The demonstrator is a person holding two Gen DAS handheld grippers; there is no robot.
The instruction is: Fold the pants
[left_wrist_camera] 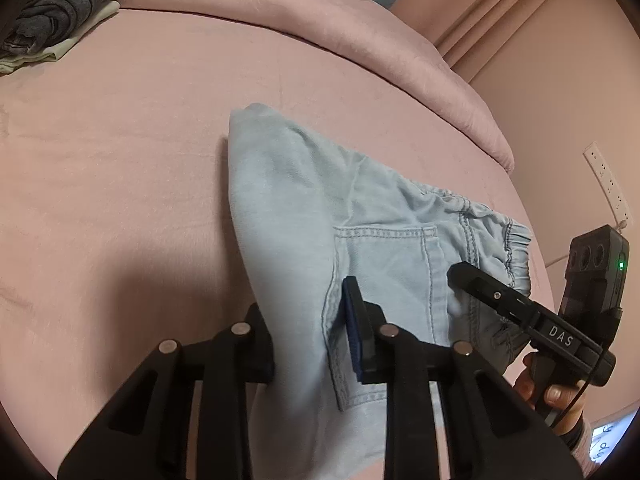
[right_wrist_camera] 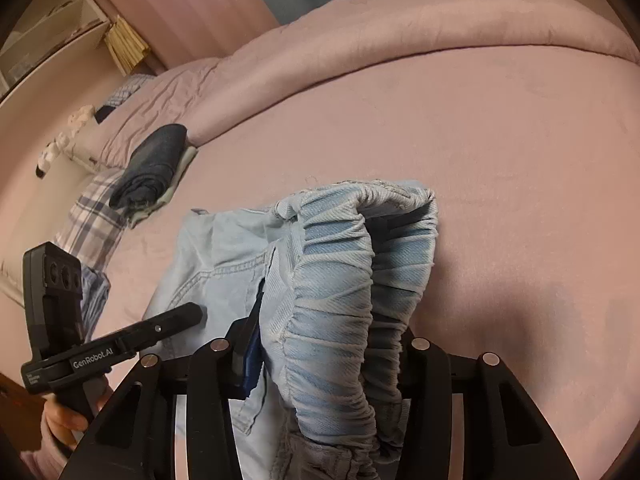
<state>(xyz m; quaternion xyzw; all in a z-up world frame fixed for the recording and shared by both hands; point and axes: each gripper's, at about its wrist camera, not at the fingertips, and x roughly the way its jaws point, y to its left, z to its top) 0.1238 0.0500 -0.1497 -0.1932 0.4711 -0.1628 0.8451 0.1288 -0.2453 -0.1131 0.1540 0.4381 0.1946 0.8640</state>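
Light blue denim pants [left_wrist_camera: 288,208] lie folded on the pink bed sheet [left_wrist_camera: 120,160], back pocket up and elastic waistband to the right. My left gripper [left_wrist_camera: 308,316] is shut on the pants' near edge beside the pocket, with fabric filling the gap between its fingers. In the right wrist view, the gathered waistband [right_wrist_camera: 332,320] arches up off the pants [right_wrist_camera: 224,256] and over my right gripper [right_wrist_camera: 324,264], which is shut on it. Its right finger is mostly hidden behind the band. Each view shows a finger of the other gripper lying on the denim.
A folded dark garment on a pale one [right_wrist_camera: 152,168] sits at the bed's far left. A rolled pink duvet [left_wrist_camera: 320,20] runs along the back. A plaid cloth [right_wrist_camera: 92,220] hangs off the left side. A hand [left_wrist_camera: 556,392] holds the other tool.
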